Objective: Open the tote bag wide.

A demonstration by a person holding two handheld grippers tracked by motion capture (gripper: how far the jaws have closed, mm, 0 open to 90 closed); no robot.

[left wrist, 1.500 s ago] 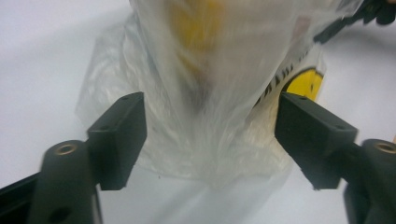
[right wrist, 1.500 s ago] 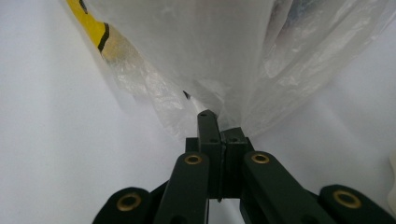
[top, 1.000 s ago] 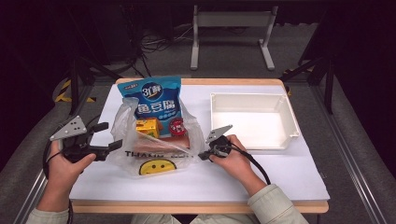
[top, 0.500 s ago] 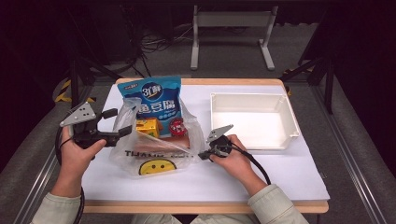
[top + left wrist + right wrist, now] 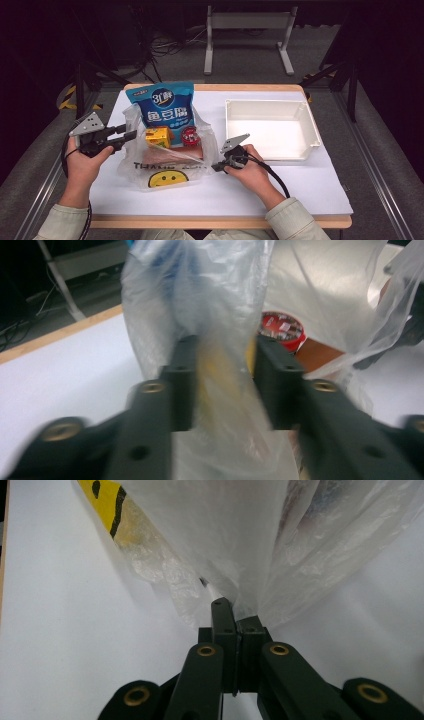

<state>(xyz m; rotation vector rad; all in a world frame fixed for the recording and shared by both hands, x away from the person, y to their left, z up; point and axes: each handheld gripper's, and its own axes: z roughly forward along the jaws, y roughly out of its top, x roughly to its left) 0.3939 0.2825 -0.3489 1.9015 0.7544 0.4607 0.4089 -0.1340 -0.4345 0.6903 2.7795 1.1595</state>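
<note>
High view: left gripper [image 5: 127, 136] at left edge of plastic bag [image 5: 165, 165]; bag holds blue pouch [image 5: 166, 108], yellow box [image 5: 158, 136], red can [image 5: 190, 135]; white tray [image 5: 270, 127] just beyond right gripper [image 5: 216, 167], nothing in it. Left gripper view: jaws spread, bag film [image 5: 220, 315] between them; red can [image 5: 281, 329] ahead. Right gripper view: jaws pressed together, pinching bag edge [image 5: 225, 587].

— What's my left gripper [image 5: 220, 375] showing you?
— I see both black jaws standing apart, with a fold of the clear plastic bag [image 5: 210, 305] hanging between them.
— Anything past it?
— A red round tin [image 5: 281, 329] on something brown, white table [image 5: 65, 375] alongside.
</note>
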